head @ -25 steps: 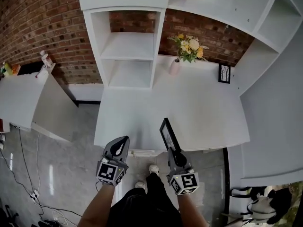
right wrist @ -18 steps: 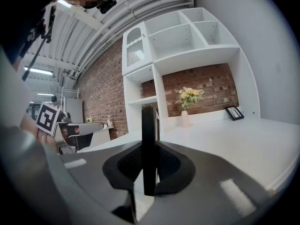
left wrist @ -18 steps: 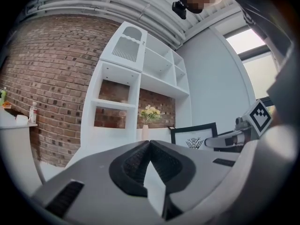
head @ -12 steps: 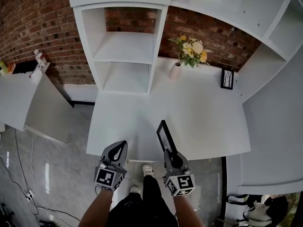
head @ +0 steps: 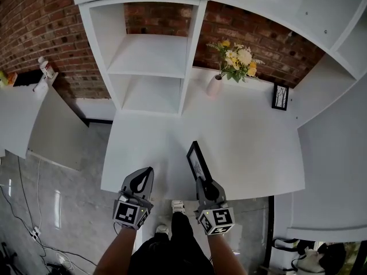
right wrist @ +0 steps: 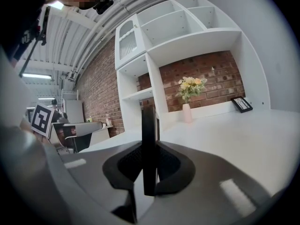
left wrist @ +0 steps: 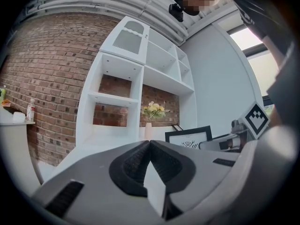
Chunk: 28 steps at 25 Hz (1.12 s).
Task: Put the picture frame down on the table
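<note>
My right gripper (head: 205,183) is shut on a black picture frame (head: 196,160), held upright on its edge over the near edge of the white table (head: 252,153). In the right gripper view the black picture frame (right wrist: 149,139) shows edge-on, pinched between the jaws. From the left gripper view the black picture frame (left wrist: 189,137) faces me with a white print. My left gripper (head: 143,179) is shut with nothing in it, at the table's near left edge.
A pink vase of yellow flowers (head: 215,83) stands at the table's back. A second small black frame (head: 280,97) stands at the back right. White shelving (head: 150,62) rises at the back left against a brick wall. A white counter (head: 26,125) lies far left.
Both grippers and the frame have come forward over the table's near edge as the view moved closer to the table. The right gripper's hold on the frame is unchanged.
</note>
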Each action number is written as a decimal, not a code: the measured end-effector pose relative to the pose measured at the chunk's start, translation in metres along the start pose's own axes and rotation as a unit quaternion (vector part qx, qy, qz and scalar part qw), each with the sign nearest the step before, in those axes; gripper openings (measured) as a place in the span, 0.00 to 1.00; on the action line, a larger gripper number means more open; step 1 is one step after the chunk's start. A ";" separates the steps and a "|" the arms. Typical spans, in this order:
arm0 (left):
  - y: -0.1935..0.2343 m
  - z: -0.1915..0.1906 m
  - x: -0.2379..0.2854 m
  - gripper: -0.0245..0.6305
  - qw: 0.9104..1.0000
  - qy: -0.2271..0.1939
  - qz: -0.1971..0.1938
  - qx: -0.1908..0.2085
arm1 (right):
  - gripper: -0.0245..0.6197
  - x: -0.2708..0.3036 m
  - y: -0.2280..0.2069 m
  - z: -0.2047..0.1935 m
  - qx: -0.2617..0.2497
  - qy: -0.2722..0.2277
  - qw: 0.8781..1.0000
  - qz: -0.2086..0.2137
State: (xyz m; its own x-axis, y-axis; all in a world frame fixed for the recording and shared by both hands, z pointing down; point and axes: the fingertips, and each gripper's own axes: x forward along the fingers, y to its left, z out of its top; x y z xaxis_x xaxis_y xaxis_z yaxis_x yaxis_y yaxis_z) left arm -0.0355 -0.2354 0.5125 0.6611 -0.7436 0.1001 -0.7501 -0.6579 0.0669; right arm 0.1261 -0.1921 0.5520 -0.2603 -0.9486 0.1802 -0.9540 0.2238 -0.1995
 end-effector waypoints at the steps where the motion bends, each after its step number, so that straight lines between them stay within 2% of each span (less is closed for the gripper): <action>1: 0.000 0.000 0.001 0.03 1.000 0.001 0.000 -0.001 | 0.10 0.002 -0.001 -0.001 0.001 0.002 1.000 0.002; 9: -0.001 -0.001 0.011 0.03 1.000 0.012 0.002 -0.007 | 0.10 0.011 -0.004 -0.006 0.004 0.027 0.999 0.020; 13: 0.000 -0.003 0.014 0.03 1.000 0.011 0.003 -0.011 | 0.11 0.011 -0.009 -0.005 -0.019 0.038 0.999 0.020; 20: -0.005 -0.005 0.022 0.03 1.000 0.019 0.000 -0.013 | 0.12 0.012 -0.019 0.011 -0.030 0.015 0.999 0.021; 24: -0.008 -0.003 0.025 0.03 1.000 0.015 -0.004 -0.012 | 0.13 0.010 -0.026 0.013 -0.046 0.019 0.999 0.016; 28: -0.007 -0.003 0.029 0.03 1.000 0.020 -0.001 -0.011 | 0.17 0.007 -0.039 0.017 -0.044 0.015 0.999 0.006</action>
State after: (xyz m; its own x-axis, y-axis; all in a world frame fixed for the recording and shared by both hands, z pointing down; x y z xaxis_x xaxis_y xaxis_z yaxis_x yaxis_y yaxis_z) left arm -0.0114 -0.2518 0.5179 0.6617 -0.7367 0.1393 -0.7493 -0.6561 0.0897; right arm 0.1635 -0.2111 0.5449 -0.2738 -0.9393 0.2068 -0.9601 0.2542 -0.1170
